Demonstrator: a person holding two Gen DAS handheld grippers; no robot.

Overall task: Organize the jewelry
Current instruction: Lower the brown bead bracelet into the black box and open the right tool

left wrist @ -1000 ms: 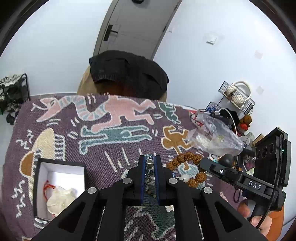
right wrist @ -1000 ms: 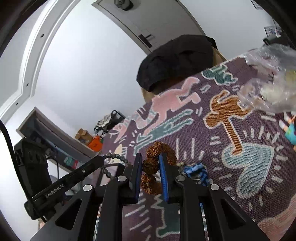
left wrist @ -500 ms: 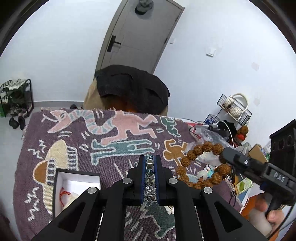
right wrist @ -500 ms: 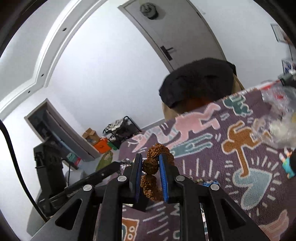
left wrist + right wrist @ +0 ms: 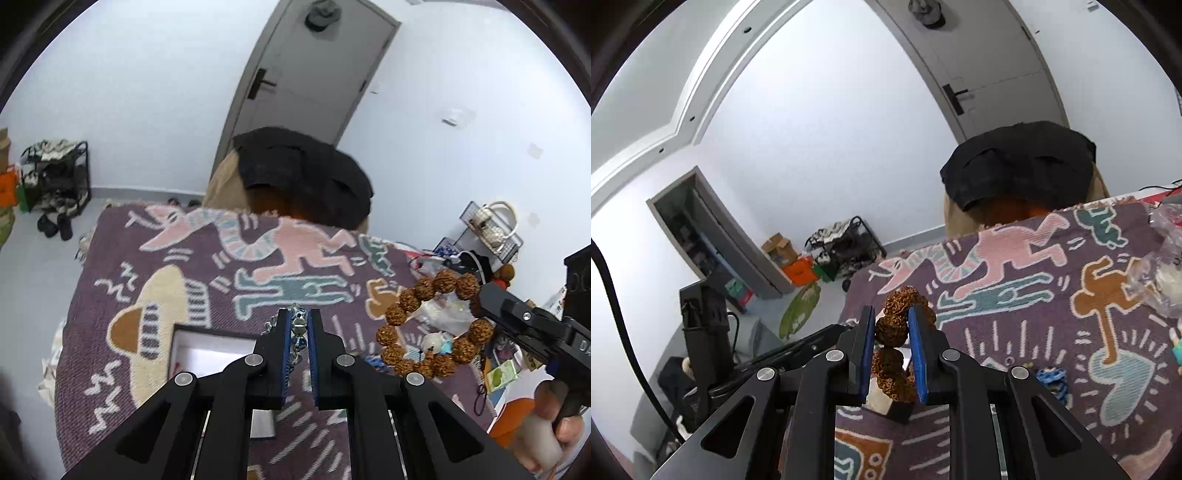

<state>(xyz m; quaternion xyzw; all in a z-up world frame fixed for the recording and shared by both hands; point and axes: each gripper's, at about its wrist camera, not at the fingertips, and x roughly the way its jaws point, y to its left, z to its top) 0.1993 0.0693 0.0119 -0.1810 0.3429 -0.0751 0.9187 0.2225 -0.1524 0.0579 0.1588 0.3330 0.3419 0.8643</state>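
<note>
Left wrist view: my left gripper has its jaws clamped on a silvery bead chain; my right gripper pinches the brown seed bracelet, both above the patterned table.

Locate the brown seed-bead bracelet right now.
In the left wrist view the brown seed-bead bracelet hangs at the right, clamped in the right claw, lifted above the patterned blanket beside the plastic bag.

Patterned cloth, grey door, shoe rack.
</note>
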